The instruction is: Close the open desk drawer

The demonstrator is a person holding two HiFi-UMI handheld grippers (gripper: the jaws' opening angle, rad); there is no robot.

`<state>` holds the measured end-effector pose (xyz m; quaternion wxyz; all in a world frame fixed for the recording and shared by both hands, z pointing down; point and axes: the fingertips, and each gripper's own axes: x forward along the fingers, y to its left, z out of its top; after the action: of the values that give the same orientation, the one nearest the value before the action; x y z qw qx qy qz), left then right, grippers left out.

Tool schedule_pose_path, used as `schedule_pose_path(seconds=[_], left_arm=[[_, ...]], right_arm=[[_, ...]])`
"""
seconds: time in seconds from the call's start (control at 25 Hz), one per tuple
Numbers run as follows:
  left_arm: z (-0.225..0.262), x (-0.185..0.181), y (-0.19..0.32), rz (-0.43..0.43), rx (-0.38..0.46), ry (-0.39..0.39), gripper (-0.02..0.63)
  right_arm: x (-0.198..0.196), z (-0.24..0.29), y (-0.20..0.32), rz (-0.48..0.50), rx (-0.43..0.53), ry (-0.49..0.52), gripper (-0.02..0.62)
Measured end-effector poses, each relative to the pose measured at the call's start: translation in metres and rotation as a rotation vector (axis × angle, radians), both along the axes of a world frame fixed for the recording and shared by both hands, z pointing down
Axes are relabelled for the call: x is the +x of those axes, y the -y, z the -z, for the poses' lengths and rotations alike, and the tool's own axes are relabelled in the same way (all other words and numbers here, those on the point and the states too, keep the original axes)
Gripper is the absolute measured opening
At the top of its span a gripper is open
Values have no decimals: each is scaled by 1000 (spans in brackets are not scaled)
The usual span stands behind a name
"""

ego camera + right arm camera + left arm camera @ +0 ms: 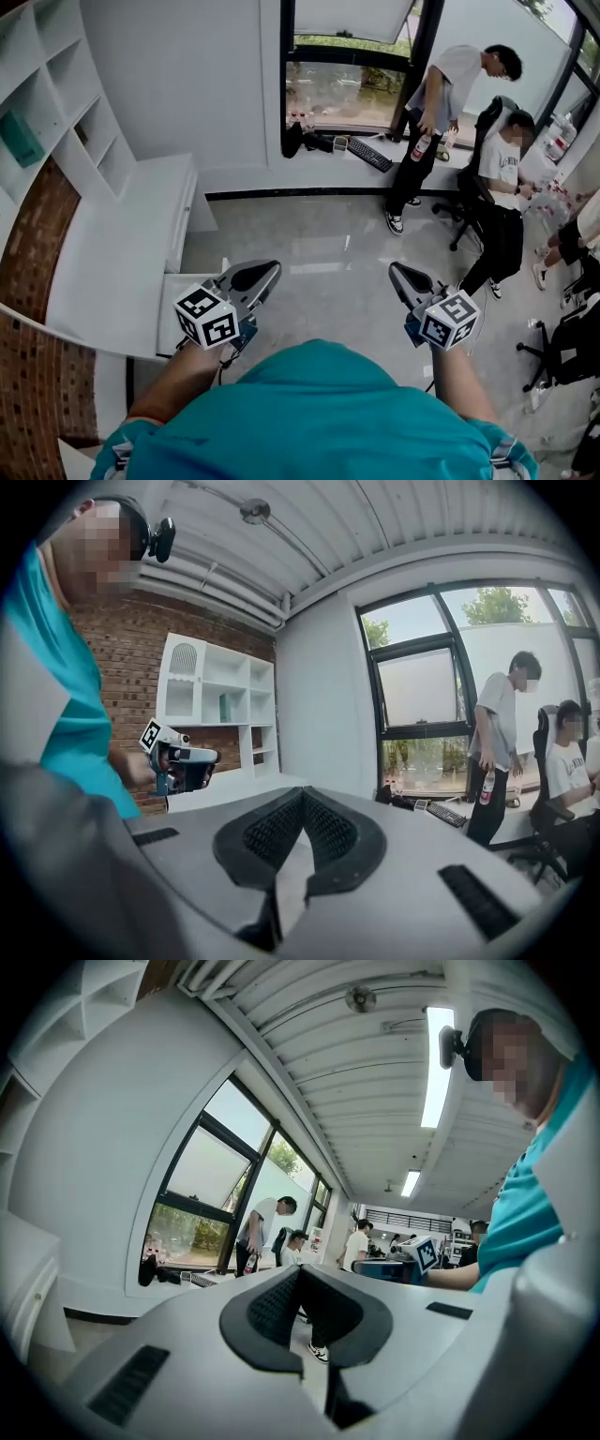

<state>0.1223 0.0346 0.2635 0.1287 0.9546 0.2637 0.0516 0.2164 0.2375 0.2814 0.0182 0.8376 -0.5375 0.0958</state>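
Observation:
A white desk [117, 248] runs along the left wall under a white shelf unit [56, 103]. A white drawer [180, 305] sticks out of the desk's right side, partly hidden under my left gripper [272, 269]. That gripper is held level over the drawer's outer end, jaws shut and empty; in its own view the left gripper [298, 1275] points toward the window. My right gripper [394, 270] hovers over the grey floor further right, apart from the desk, also shut on nothing. In its own view the right gripper [302, 795] has its pads meeting, with the left gripper [183, 761] off to one side.
A brick wall [33, 244] backs the shelves. A window sill [328, 155] carries a keyboard [369, 154] and bottles. One person [441, 103] stands there, another sits on an office chair [487, 178], and more chairs [567, 342] crowd the right edge.

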Motion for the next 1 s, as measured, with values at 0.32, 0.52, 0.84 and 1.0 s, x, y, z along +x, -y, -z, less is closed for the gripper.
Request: schedule_pose_path(seconds=[0.32, 0.52, 0.84, 1.0], left_arm=[[-10, 28, 44, 49, -22, 19, 15], [-8, 46, 50, 91, -13, 22, 15], [-16, 110, 16, 195, 25, 35, 15], [-15, 150, -29, 230, 25, 28, 15]], right_arm=[[39, -10, 39, 35, -35, 19, 21], [66, -14, 44, 72, -42, 32, 21], [142, -24, 20, 175, -19, 30, 21], [185, -27, -6, 236, -11, 26, 21]])
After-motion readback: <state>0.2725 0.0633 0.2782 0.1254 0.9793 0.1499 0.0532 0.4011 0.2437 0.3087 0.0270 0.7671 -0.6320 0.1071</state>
